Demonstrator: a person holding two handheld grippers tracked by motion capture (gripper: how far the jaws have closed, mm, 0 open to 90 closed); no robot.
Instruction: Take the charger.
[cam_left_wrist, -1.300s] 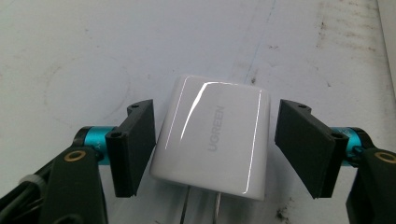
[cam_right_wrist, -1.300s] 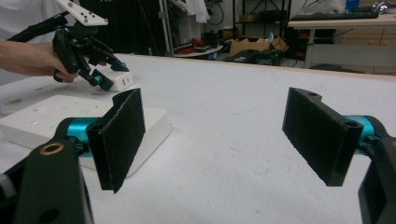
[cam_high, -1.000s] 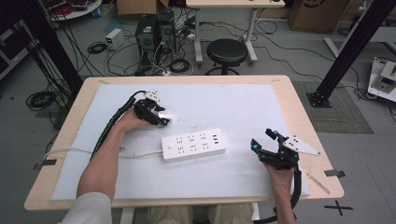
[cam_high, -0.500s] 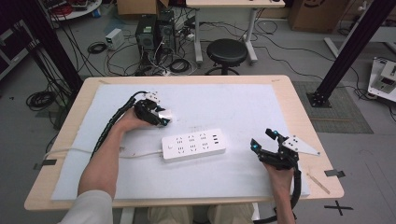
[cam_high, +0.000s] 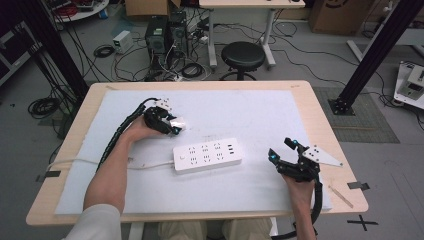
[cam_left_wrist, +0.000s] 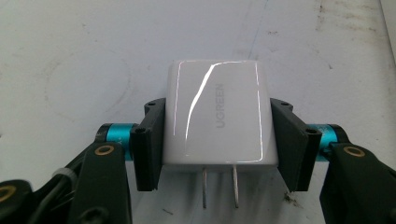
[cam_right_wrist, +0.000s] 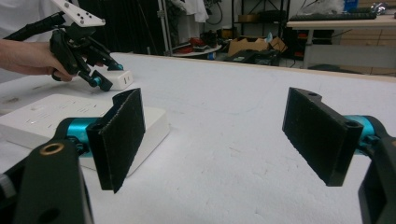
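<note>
- Left gripper view, item one: the white charger (cam_left_wrist: 217, 119), marked UGREEN, is clamped across its two narrow sides by the left claw (cam_left_wrist: 217, 140); its two metal prongs (cam_left_wrist: 219, 186) point back toward the camera. The jaws have just been closing, and both pads are now seen pressed flat on the charger's sides.
- High view, item two: the charger (cam_high: 180, 122) is held at the left claw (cam_high: 172, 125) low over the white mat (cam_high: 250, 110) of the counter (cam_high: 320, 100), just beyond the left end of the power strip (cam_high: 207, 157) and apart from it.
- Item three: the power strip lies flat near the middle of the mat, its white cord (cam_high: 100, 162) trailing off to the left.
- Right gripper view, item four: the right claw (cam_right_wrist: 215, 135) is held wide open with nothing between its pads, near the right end of the power strip (cam_right_wrist: 79, 123).
- Handling, judged: the step in hand is taken to be the lift of the charger for plugging in. The grip is best kept square and firm, so that the smooth casing is not let slip.
- The prongs are best turned downward before a socket is approached.
- The strip may need to be steadied by the right claw while the charger is pressed home.
</note>
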